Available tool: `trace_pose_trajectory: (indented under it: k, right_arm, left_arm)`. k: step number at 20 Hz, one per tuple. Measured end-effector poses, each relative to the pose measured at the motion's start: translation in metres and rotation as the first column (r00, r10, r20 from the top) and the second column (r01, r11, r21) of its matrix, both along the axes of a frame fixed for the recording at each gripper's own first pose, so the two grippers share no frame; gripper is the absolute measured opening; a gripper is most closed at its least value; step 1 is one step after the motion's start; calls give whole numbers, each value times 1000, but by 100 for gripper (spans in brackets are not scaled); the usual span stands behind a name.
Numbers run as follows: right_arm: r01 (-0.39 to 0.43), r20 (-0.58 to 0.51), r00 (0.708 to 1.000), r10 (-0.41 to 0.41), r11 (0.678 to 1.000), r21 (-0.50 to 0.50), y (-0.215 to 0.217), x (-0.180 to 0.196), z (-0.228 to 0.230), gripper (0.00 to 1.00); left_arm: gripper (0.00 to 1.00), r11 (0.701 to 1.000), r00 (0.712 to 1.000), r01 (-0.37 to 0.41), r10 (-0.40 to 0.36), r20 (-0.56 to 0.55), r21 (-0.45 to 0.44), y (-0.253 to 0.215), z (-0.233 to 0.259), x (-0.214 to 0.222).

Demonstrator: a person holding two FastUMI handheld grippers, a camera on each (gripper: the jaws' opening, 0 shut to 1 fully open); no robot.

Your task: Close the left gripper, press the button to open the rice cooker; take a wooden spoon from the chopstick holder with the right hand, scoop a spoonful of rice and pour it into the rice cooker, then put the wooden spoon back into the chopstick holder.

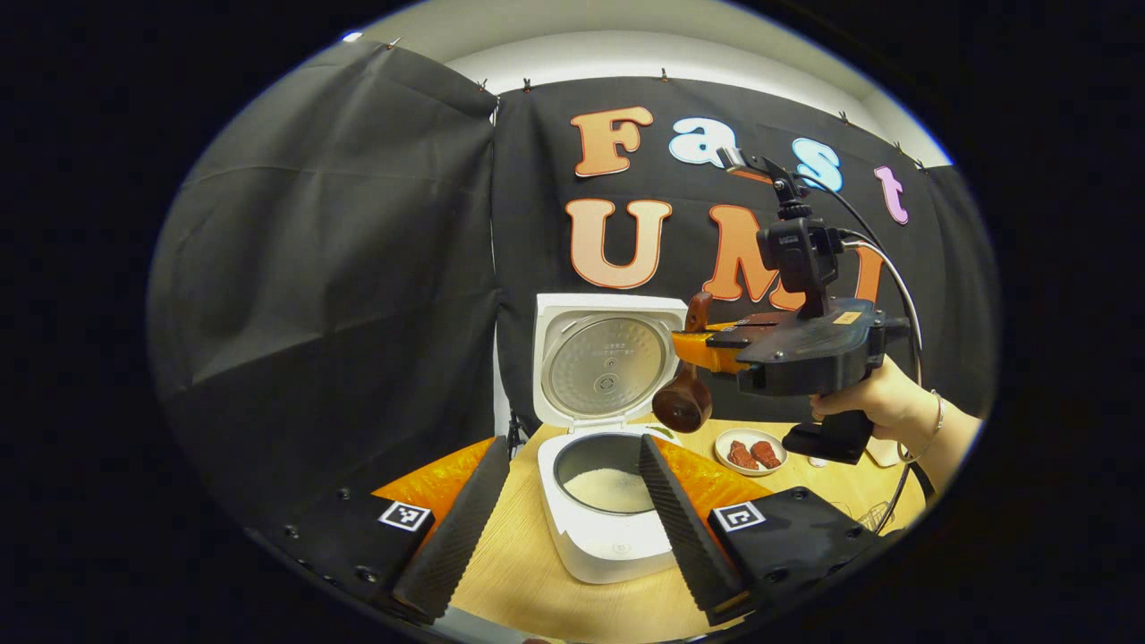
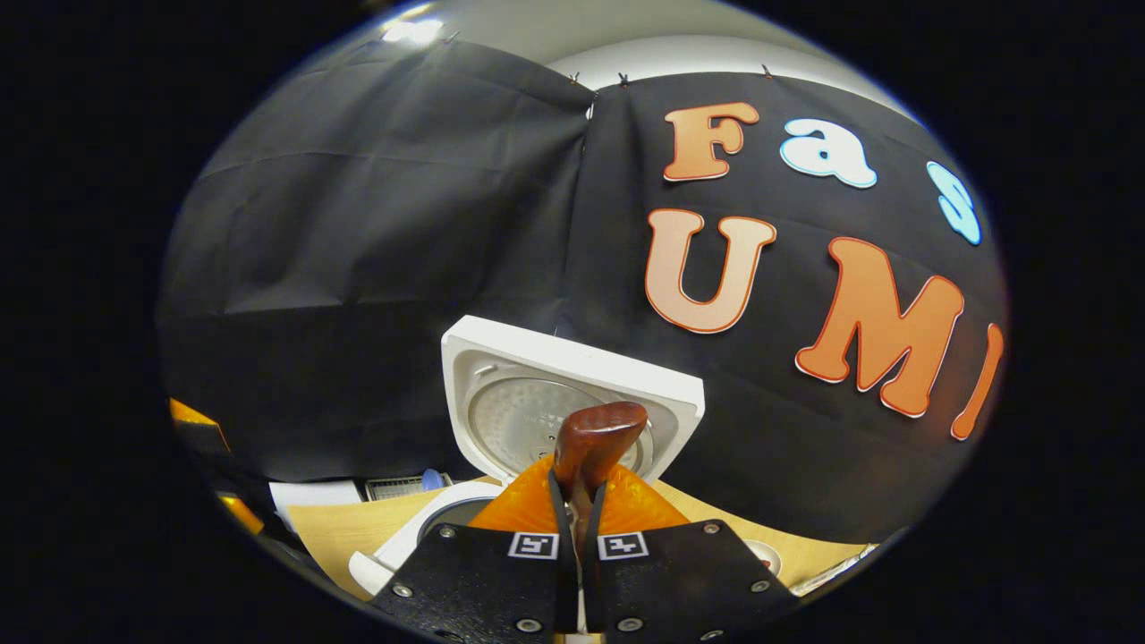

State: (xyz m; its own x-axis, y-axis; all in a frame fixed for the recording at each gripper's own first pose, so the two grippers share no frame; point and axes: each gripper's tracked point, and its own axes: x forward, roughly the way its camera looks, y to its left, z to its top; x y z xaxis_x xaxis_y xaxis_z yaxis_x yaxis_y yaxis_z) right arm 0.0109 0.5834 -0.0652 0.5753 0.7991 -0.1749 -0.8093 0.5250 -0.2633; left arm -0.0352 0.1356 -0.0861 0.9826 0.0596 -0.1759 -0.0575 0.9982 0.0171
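The rice cooker (image 1: 601, 528) is sitting on the wooden desk (image 1: 519, 572) with its lid (image 1: 606, 362) standing upright at the far side, the metal inner face turned toward the near edge. The open pot is showing a layer of white rice (image 1: 611, 489) at its bottom. In the left gripper view, the left gripper (image 1: 565, 514) is hanging just above the near desk with its jaws spread wide, released and grasping nothing, one finger lying to the left of the cooker and the other crossing in front of the cooker's right rim. To the right and higher up, a hand (image 1: 881, 402) is holding the right gripper (image 1: 707, 351) in the air, pointing left toward the lid. Its jaws are clenching the wooden spoon (image 1: 684, 398) by the handle, with the round bowl hanging down just right of the lid and above the cooker's right rim; whether any rice is lying in the bowl cannot be told. In the right gripper view, the right gripper (image 2: 579, 528) is showing its jaws pressed on both sides of the spoon's handle, whose end (image 2: 595, 438) is rising in front of the lid (image 2: 572, 402). A small white plate (image 1: 750, 452) with reddish pieces of food is resting on the desk to the right of the cooker.
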Motion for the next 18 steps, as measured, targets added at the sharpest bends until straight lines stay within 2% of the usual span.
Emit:
trace_pose_trajectory:
  k: [3,7,12,15,18]
  right_arm:
    - [-12,-48,999,13,1000,7,-1,0,-8,2]
    - [15,-237,972,7,996,89,-13,-2,-28,2]
    - [132,-469,883,2,958,253,-48,16,-34,2]
    - [223,-572,820,25,906,359,-86,30,-27,2]
    - [338,-633,774,-8,850,404,-137,49,-24,2]
  left_arm:
    - [100,1000,1000,-7,7,-4,-4,3,-1,-1]
    - [99,1000,1000,-14,14,-1,-11,8,1,-2]
    - [99,1000,1000,-8,8,3,-19,6,8,5]
    - [100,1000,1000,1,-1,19,-9,2,16,11]
    - [100,1000,999,9,-9,33,-7,-3,23,18]
